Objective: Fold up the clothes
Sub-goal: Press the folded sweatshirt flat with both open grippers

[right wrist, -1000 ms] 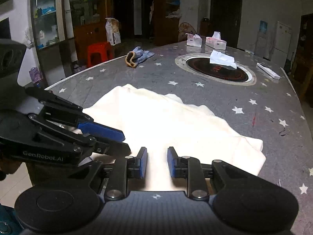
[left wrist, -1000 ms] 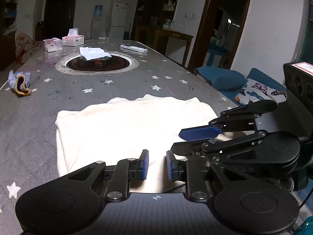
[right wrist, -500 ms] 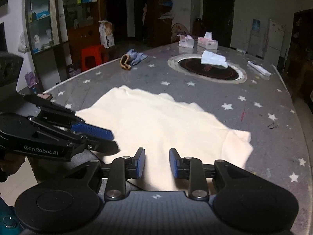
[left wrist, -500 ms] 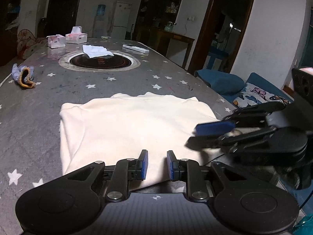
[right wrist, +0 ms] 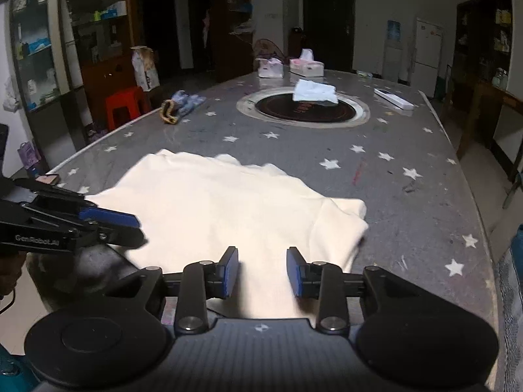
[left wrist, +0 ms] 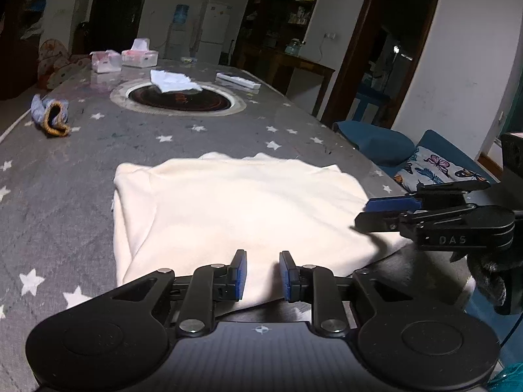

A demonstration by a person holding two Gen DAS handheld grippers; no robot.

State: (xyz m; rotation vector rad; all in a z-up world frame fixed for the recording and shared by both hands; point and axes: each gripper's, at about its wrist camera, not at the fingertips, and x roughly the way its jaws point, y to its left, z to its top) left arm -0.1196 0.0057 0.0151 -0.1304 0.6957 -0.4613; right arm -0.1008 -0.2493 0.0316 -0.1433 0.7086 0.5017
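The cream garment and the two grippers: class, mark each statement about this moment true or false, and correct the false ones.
1. The cream garment lies on a grey table printed with white stars. True.
2. The left gripper is shut on the garment's hem. False: its jaws stand apart with the cloth's near edge showing in the gap between them.
3. The right gripper is open. True.
4. A red plastic stool stands on the table beside the garment. False: the stool stands on the floor past the table's edge.
5. A white cloth lies on the dark round inset in the table's middle. True.
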